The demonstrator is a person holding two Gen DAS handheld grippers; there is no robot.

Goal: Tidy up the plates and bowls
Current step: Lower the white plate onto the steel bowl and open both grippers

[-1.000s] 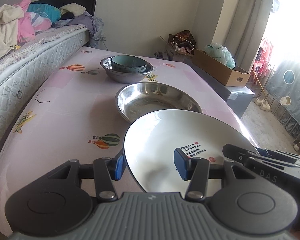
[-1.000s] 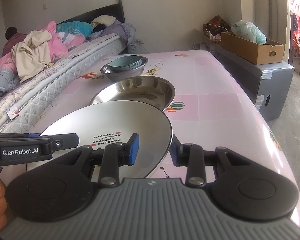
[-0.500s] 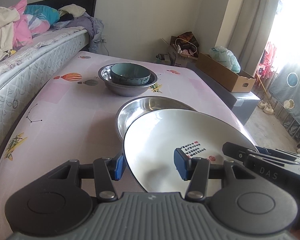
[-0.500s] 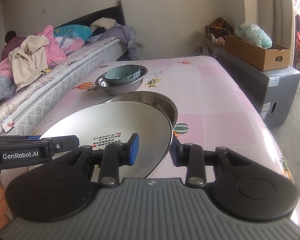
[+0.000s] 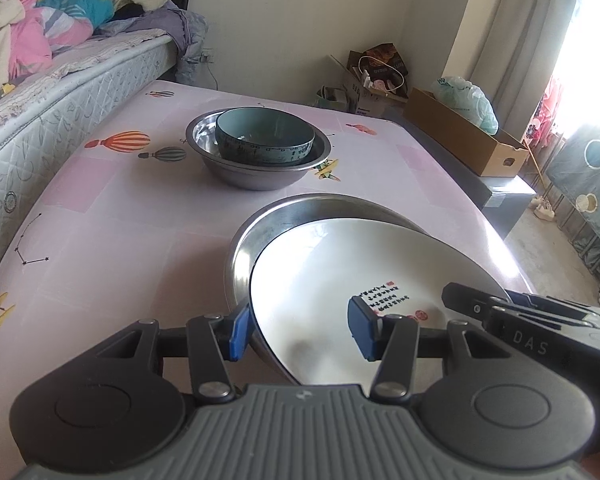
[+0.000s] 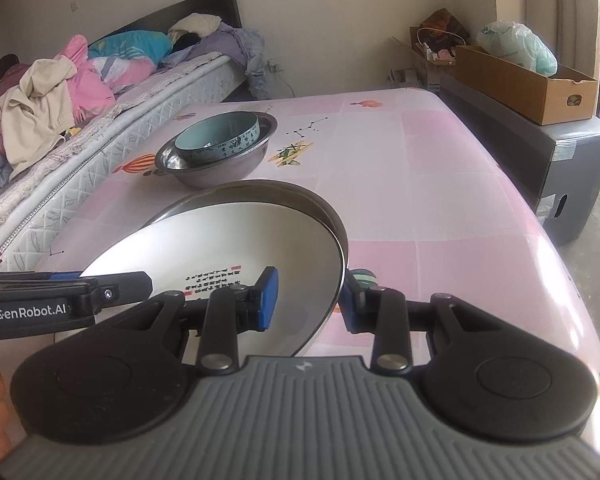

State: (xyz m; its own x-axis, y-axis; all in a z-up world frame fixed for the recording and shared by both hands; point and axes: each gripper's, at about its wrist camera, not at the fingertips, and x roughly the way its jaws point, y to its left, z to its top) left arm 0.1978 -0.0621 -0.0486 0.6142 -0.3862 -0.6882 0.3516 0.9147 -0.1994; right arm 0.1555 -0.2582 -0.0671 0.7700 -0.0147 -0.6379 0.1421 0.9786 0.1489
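White plate (image 5: 340, 280) sits over the steel pan (image 5: 256, 236) — left claw (image 5: 300, 330) and right claw (image 6: 306, 300) each grasping the plate's rim.

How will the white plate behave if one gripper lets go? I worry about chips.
The white plate looks glazed, so probably slippery and chip-prone against the steel pan. It's wide and held only at opposite rims by the left gripper and right gripper; released, it would likely tip.

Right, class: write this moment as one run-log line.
step: white plate over steel plate | left tool: on plate rim | right tool: on plate rim | teal bowl: in steel bowl
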